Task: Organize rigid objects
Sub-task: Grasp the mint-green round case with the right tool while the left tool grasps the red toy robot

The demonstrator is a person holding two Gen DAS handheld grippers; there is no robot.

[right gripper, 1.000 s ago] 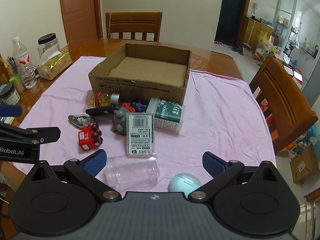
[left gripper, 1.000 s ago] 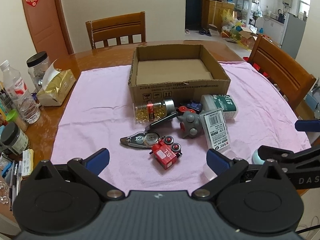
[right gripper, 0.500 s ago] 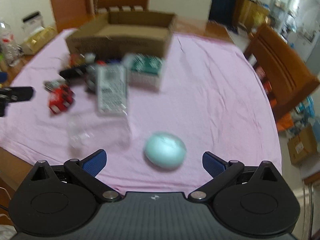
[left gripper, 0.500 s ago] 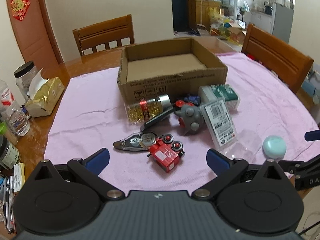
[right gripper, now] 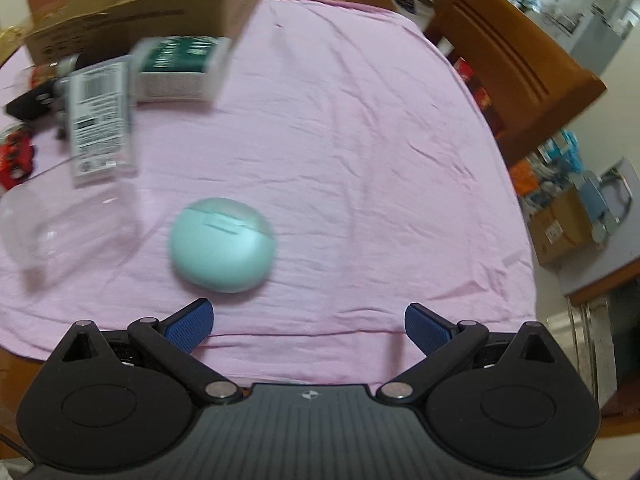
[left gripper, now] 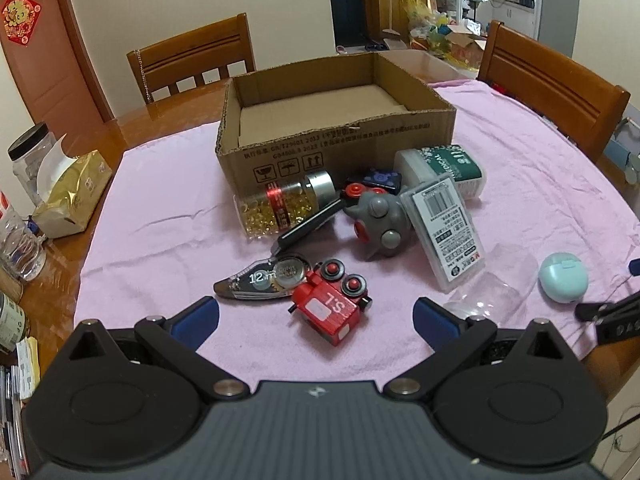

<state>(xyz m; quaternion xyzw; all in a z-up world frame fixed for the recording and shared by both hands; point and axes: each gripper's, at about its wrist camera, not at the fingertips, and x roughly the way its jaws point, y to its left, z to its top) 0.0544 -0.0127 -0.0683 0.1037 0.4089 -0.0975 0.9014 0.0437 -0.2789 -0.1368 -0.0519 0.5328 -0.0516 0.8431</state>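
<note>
**Nothing boxed yet**

Since the cardboard box point(left gripper: 336, 120) far ahead of my left gripper point(left gripper: 316, 316) stands bare inside, the sorting has not begun. Both my grippers are spread wide and hold nothing. The mint case point(right gripper: 222, 244) lies just ahead of my right gripper point(right gripper: 306, 320) (left of centre); the red toy train point(left gripper: 330, 306) sits between my left fingers' tips; the rest of the pile waits too.

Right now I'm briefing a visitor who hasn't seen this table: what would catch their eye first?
Probably the open cardboard box at the middle of the pink cloth, nothing visible inside. Next, the clutter heaped against its front: a red toy, a grey toy, a capsule bottle. The mint case lies apart, just ahead of the open right gripper.
</note>
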